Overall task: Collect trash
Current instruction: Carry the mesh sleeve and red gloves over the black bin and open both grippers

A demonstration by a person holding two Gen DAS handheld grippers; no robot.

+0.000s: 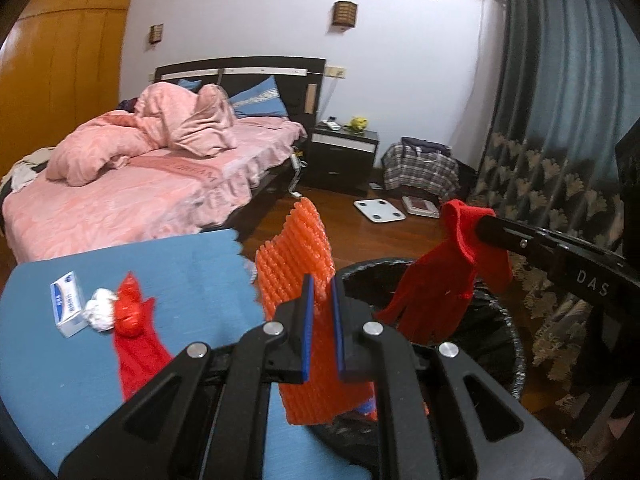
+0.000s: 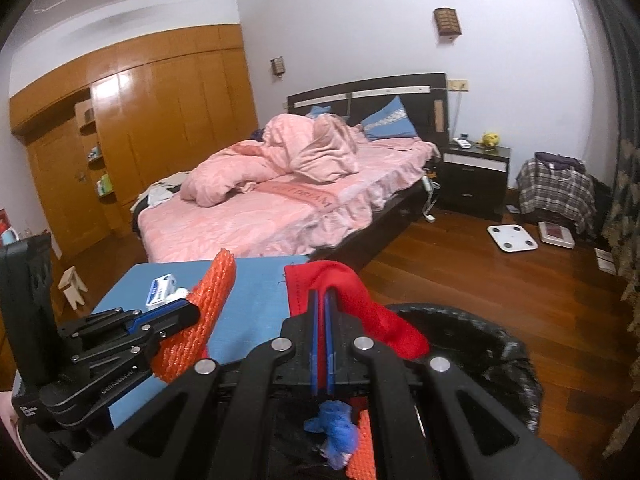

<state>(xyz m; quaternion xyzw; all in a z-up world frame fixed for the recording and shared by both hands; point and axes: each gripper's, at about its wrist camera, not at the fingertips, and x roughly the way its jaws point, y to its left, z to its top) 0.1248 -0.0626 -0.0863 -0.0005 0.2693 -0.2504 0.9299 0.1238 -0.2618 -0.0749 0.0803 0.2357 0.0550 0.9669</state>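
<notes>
Orange netting (image 1: 298, 264) in the left gripper (image 1: 320, 300) and red cloth (image 1: 440, 280) in the right gripper (image 2: 322, 304) hang clamped above the bin (image 1: 500, 336).

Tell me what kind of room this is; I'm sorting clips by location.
A lived-in bedroom: a bed with a rumpled pink duvet, a dark nightstand beside it, and a wooden wardrobe wall.
</notes>
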